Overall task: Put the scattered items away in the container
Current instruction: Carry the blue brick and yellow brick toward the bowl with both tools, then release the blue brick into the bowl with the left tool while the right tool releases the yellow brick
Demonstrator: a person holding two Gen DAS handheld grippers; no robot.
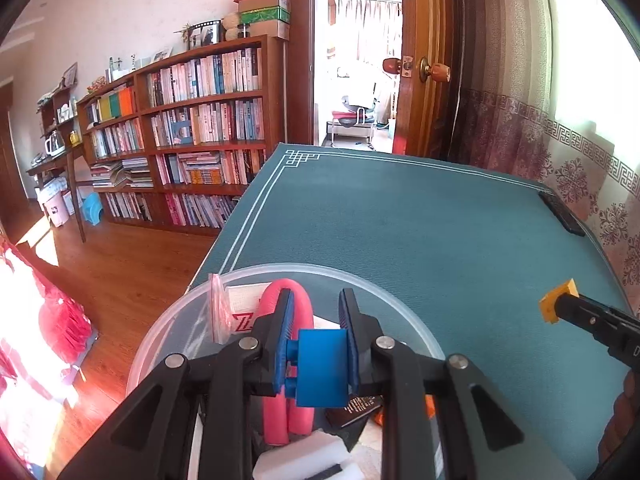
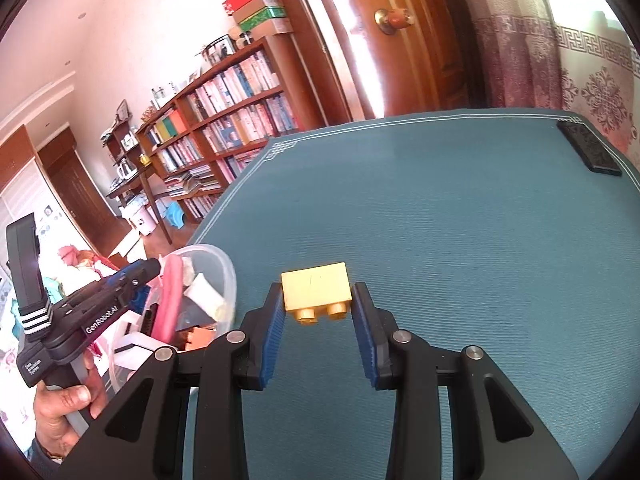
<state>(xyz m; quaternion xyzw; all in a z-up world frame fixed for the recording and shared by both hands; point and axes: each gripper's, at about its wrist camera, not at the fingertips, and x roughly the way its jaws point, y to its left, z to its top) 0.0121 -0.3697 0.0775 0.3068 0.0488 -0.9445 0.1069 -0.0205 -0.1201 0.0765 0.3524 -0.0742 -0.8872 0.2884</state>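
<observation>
My left gripper (image 1: 316, 295) is shut on a blue brick (image 1: 322, 366), held deep between its blue pads above a clear round container (image 1: 280, 269). Inside the container lie a pink foam tube (image 1: 276, 300), a white sponge (image 1: 304, 454), a small zip bag (image 1: 220, 308) and a dark card (image 1: 354, 410). In the right wrist view my right gripper (image 2: 318, 289) pinches a yellow brick (image 2: 316, 290) at its fingertips, over the teal table mat (image 2: 460, 240). The container (image 2: 226, 268) sits to its left, with the left gripper (image 2: 146, 270) over it. From the left wrist, the yellow brick (image 1: 558, 300) hangs at the right.
A black flat device (image 1: 562, 216) (image 2: 590, 150) lies at the table's far right edge by the curtain. The table's left edge drops to a wooden floor (image 1: 120, 272). A bookshelf (image 1: 200, 128) and an open door (image 1: 424, 72) stand beyond. A hand (image 2: 64, 404) holds the left gripper's handle.
</observation>
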